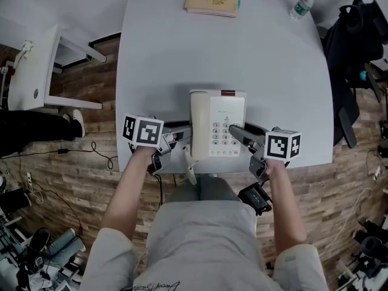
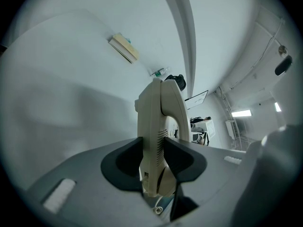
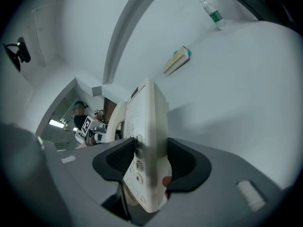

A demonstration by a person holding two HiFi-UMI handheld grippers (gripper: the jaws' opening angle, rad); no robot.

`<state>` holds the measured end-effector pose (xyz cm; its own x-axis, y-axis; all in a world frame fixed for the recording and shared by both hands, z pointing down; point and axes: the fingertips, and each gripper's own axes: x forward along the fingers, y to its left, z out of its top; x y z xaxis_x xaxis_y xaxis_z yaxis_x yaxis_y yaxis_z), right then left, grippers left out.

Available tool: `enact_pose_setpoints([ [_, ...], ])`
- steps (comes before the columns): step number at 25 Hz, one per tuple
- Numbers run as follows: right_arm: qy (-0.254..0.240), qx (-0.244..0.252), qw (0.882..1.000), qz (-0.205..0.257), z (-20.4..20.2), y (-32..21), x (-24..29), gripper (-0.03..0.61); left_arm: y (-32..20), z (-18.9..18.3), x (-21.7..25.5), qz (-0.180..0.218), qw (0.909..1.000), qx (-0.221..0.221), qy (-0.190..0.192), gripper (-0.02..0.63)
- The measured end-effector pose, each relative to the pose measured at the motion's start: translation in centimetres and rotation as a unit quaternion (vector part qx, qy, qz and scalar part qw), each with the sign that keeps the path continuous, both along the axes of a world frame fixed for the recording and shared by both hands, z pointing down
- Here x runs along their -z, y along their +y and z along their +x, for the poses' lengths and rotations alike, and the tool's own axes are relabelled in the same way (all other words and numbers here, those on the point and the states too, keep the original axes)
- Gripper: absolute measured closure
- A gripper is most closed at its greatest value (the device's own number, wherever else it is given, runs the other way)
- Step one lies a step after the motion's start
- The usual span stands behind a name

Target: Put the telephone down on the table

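A person holds a cream telephone (image 1: 217,123) between two handheld grippers over the near edge of a white worktop (image 1: 254,59).

The left gripper (image 1: 182,137) has its jaws clenched on the telephone's left side, where the handset lies. The right gripper (image 1: 237,130) has its jaws clenched on the right side, by the keypad. In each gripper view the dark pads press flat against the telephone's body, one on either face. The telephone sits level, keypad up, close to the person's body. Whether its base touches the worktop cannot be told. At the far edge of the worktop lies a tan book (image 1: 211,0), and near the far right corner lies a clear plastic bottle (image 1: 302,5), both well apart from the telephone.
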<state>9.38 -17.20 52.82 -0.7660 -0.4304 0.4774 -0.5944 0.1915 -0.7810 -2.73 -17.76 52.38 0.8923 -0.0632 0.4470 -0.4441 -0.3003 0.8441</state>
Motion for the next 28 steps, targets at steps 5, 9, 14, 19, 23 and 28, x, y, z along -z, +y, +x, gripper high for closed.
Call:
enact_pose_setpoints([
  [5, -0.004, 0.001, 1.0, -0.011, -0.1, -0.8, -1.4, 0.35, -0.9, 0.0, -1.4, -0.008, 1.0, 0.002, 0.002, 0.46],
  [9, 0.011, 0.001, 1.0, -0.013, 0.0, -1.3, -2.5, 0.35, -1.3, -0.2, -2.3, -0.009, 0.9999, 0.003, 0.004, 0.46],
  [14, 0.014, 0.002, 1.0, -0.023, 0.1, -1.5, -3.6, 0.35, -1.5, -0.2, -3.4, -0.018, 0.9998, 0.002, 0.004, 0.46],
  [19, -0.002, 0.005, 0.999, -0.037, -0.2, -1.8, -4.7, 0.35, -2.1, 0.0, -4.7, -0.024, 0.9997, 0.002, 0.004, 0.46],
  [23, 0.001, 0.008, 0.999, -0.044, -0.1, -2.0, -5.6, 0.35, -2.2, 0.1, -5.6, -0.028, 0.9996, 0.002, 0.004, 0.46],
  [28, 0.003, 0.008, 0.999, -0.05, -0.1, -1.9, -6.2, 0.35, -2.2, 0.0, -6.3, -0.033, 0.9994, 0.0, 0.004, 0.46],
])
